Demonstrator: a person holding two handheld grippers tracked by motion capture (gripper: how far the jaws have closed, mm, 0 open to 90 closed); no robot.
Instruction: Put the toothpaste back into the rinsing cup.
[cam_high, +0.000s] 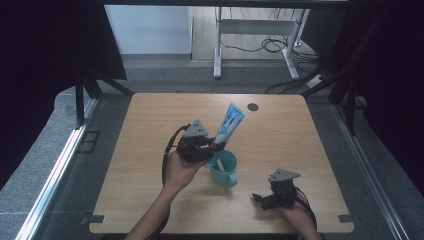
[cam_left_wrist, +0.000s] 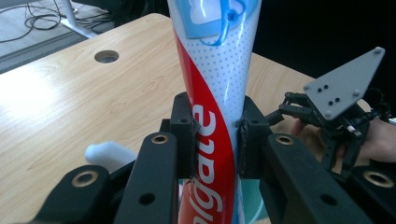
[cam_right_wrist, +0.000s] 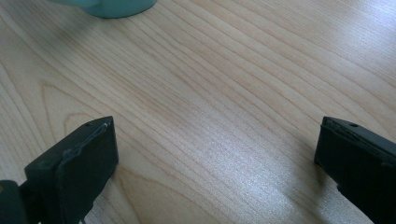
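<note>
Light wood table (cam_high: 280, 140), grey floor beyond; left claw (cam_left_wrist: 217, 135) grips toothpaste tube (cam_left_wrist: 219, 70); right claw (cam_right_wrist: 210, 158) released.

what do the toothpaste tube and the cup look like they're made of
Toothpaste tube: seemingly soft glossy plastic laminate; light streaks run down its printed skin where the left tool clamps it. Cup: probably matte teal plastic, going by its even colour and dull rim, though glazed ceramic can't be ruled out.
</note>
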